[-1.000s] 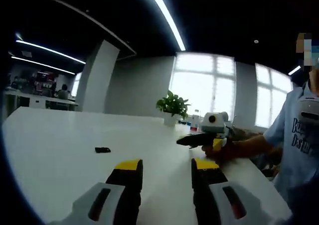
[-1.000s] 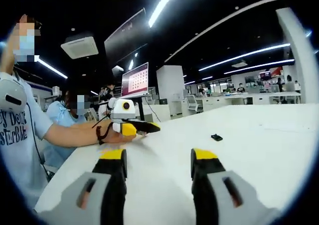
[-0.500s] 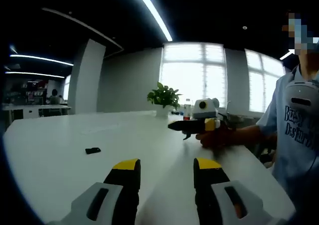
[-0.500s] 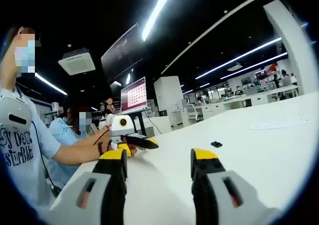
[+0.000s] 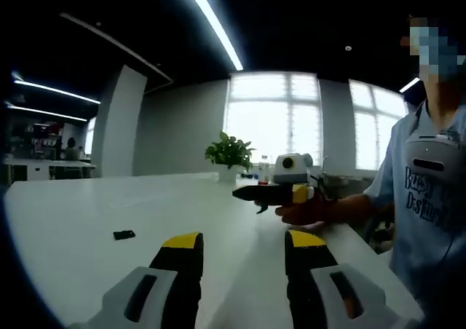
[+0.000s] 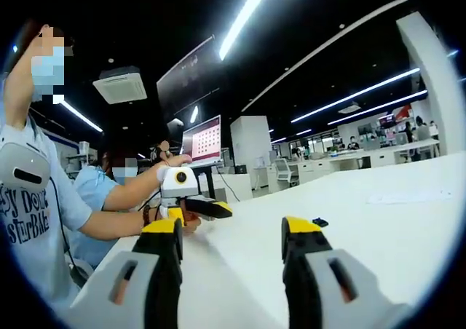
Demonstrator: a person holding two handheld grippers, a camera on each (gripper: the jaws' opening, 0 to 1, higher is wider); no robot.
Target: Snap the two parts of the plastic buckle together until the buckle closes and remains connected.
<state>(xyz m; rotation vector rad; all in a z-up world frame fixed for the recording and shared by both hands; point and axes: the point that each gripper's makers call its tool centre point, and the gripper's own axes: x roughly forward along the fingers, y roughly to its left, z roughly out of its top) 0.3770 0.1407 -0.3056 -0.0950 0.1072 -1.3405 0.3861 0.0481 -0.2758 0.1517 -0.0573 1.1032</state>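
Currently, one small black plastic buckle piece is lying on the white table, well apart from two yellow-tipped black grippers; left gripper and right gripper are both hovering with jaws spread, gripping nothing

Left gripper view: buckle piece lies on the worktop, ahead and left of the left tool. Right tool enters from the right, above the worktop, well apart from the piece. Potted plant stands at the far edge, behind it.

Right gripper view: buckle piece ahead, just right of the right tool; left tool at left, near the worktop edge.
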